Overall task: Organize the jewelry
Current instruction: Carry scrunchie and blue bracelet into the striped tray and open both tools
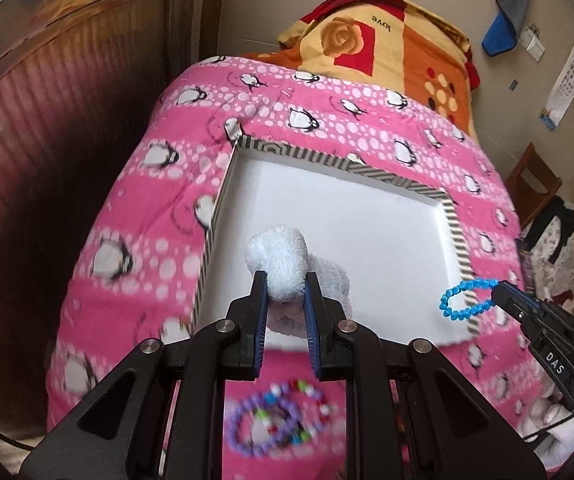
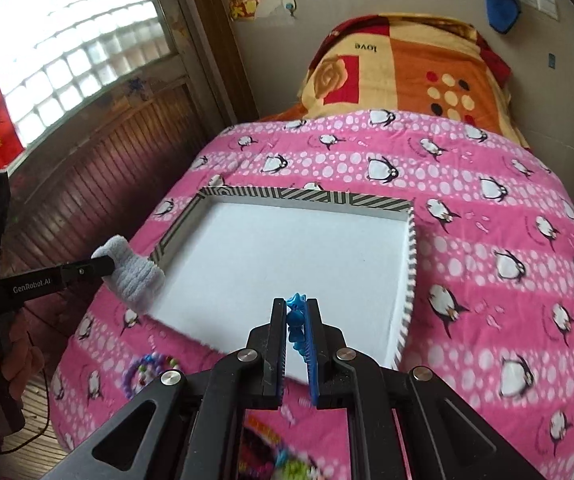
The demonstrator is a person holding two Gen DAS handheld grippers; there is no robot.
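Blue bead bracelet (image 2: 296,322) btwn right gripper (image 2: 296,305) fingers, over tray (image 2: 410,264).

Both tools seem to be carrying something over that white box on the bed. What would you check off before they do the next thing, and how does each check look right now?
1. Left tool has a firm hold on the white fluffy band: ok, it is pinched between the two sides.
2. Right tool holds the blue bead bracelet: ok, the loop hangs from its tip.
3. White box has free floor to drop things on: ok, nothing lies in it yet.
4. Blue bead bracelet is over the box: cannot tell; it hangs at the striped right rim.
5. Tools are apart from each other: ok.
6. More jewelry awaits: ok, purple bead bracelets lie on the pink blanket.
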